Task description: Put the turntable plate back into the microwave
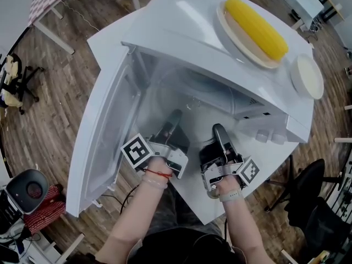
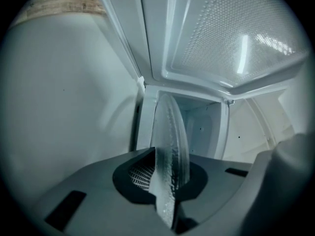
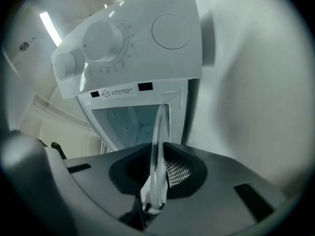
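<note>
Glass turntable plate [image 2: 170, 146] is clamped at its rim by the left tool [image 1: 173, 118] and the right tool [image 1: 219, 131] (microwave door [image 1: 104, 131] open).

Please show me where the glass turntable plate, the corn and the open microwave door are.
turntable plate [image 2: 170, 146], left gripper view, the glass rim seen edge-on.
corn [image 1: 256, 27], head view, middle of the cob.
microwave door [image 1: 104, 142], head view, its inner panel.

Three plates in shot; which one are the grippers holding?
The clear glass turntable plate, clamped by the left gripper and right gripper; the corn plate and small white plate sit atop the microwave.
</note>
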